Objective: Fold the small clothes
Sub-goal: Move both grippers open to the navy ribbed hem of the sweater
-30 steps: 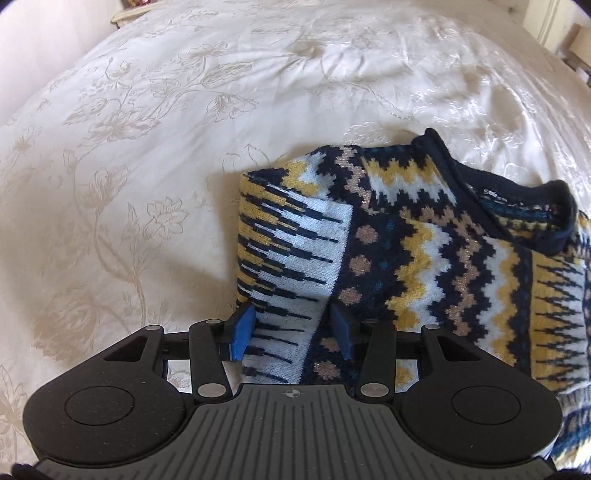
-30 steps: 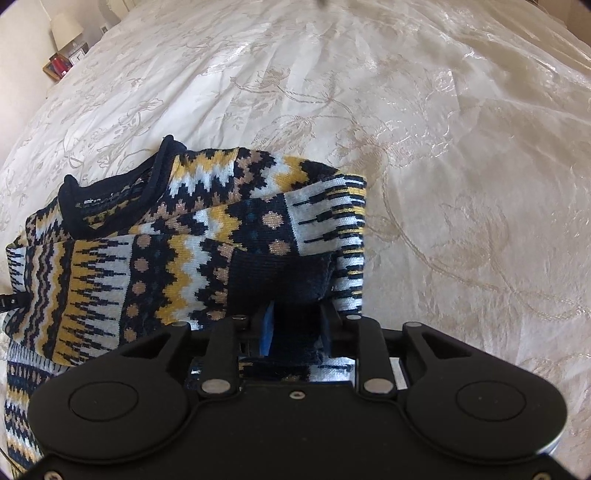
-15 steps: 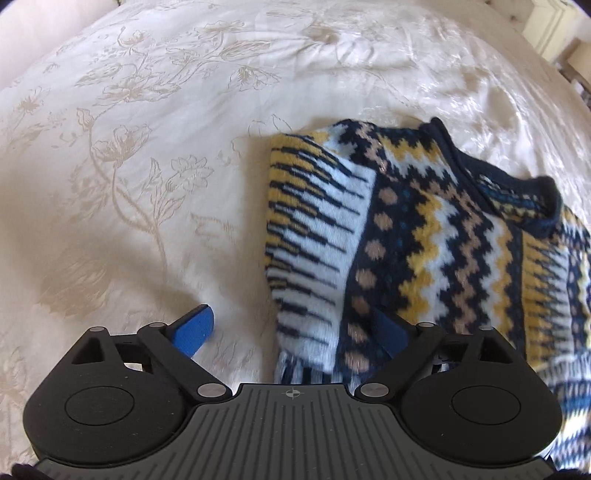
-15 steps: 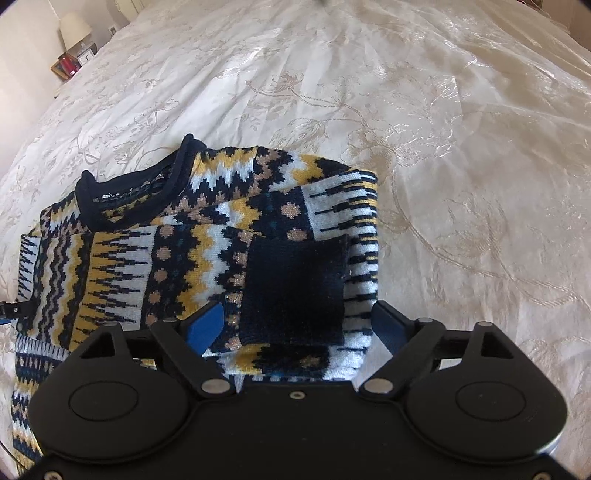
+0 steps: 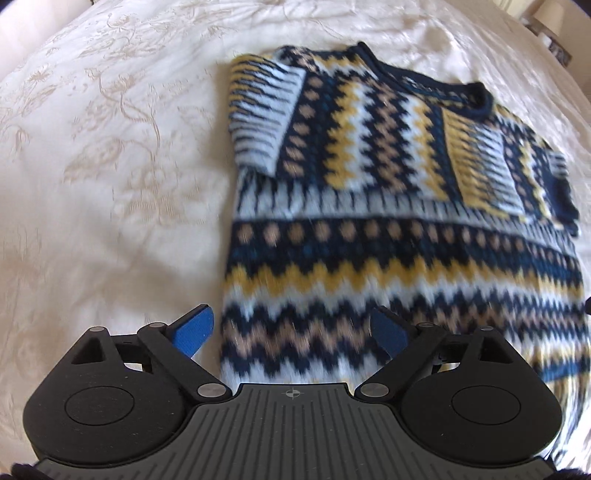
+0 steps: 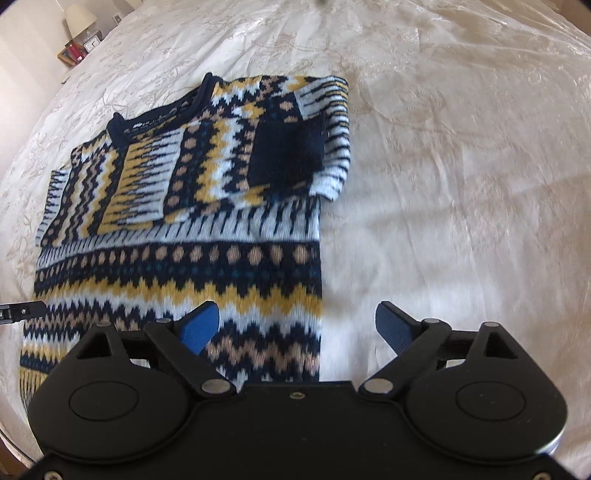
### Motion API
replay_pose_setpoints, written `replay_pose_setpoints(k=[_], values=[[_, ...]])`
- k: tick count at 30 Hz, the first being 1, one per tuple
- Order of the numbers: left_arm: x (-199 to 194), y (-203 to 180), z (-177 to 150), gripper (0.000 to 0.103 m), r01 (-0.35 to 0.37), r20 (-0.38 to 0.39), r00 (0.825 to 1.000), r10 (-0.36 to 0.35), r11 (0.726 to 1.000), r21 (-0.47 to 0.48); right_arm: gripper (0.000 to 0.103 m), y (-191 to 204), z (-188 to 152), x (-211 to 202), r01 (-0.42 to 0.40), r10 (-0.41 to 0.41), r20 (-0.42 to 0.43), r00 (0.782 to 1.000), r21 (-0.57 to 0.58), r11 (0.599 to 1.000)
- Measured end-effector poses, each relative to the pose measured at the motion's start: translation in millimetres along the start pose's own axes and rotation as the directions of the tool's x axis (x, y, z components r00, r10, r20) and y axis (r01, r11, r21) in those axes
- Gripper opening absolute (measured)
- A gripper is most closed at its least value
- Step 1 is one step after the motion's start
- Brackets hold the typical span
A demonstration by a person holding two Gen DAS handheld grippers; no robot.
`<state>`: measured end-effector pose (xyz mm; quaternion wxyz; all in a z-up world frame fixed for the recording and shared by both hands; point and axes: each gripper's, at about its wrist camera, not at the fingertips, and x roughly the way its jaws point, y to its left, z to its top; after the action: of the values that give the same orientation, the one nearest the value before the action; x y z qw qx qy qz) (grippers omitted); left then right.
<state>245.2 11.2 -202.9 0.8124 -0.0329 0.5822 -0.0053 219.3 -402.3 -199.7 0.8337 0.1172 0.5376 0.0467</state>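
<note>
A knitted sweater (image 5: 369, 240) in navy, yellow, white and tan zigzags lies flat on the bed, neckline at the far end. Both sleeves are folded in across its chest: one sleeve (image 5: 266, 122) on the left, the other with a navy cuff (image 6: 288, 151) on the right. My left gripper (image 5: 291, 321) hovers open over the sweater's lower left edge with nothing pressed between its blue pads. My right gripper (image 6: 297, 314) is over the sweater (image 6: 177, 258) at its lower right edge. Its jaws are opening wide and grip nothing.
A cream bedspread (image 5: 110, 166) with a floral weave lies under the sweater and runs on to either side (image 6: 461, 166). A lamp (image 6: 79, 22) and small items stand on a nightstand at the far left of the right wrist view.
Both grippers have opened and let go of the sleeves, which now lie folded on the chest. Both have drawn back toward the sweater's hem, so more of the body shows.
</note>
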Motion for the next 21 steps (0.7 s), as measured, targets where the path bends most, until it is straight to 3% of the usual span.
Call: replay_pose_setpoints(k=[12, 21], values=[[-28.4, -5.2, -68.3, 0.092, 0.008, 0.007, 1.0, -0.008, 1.0, 0.007, 0.093, -0.1, -78.5, -27.9, -0.067, 0.066, -0.06, 0.996, -0.016, 0.998], [-30.9, -1.8, -128.1, 0.093, -0.002, -0.031, 1.0, 0.003, 1.0, 0.02, 0.097, 1.7, -114.2, -28.7, -0.101, 0.094, -0.119, 0.988, -0.052, 0.994]])
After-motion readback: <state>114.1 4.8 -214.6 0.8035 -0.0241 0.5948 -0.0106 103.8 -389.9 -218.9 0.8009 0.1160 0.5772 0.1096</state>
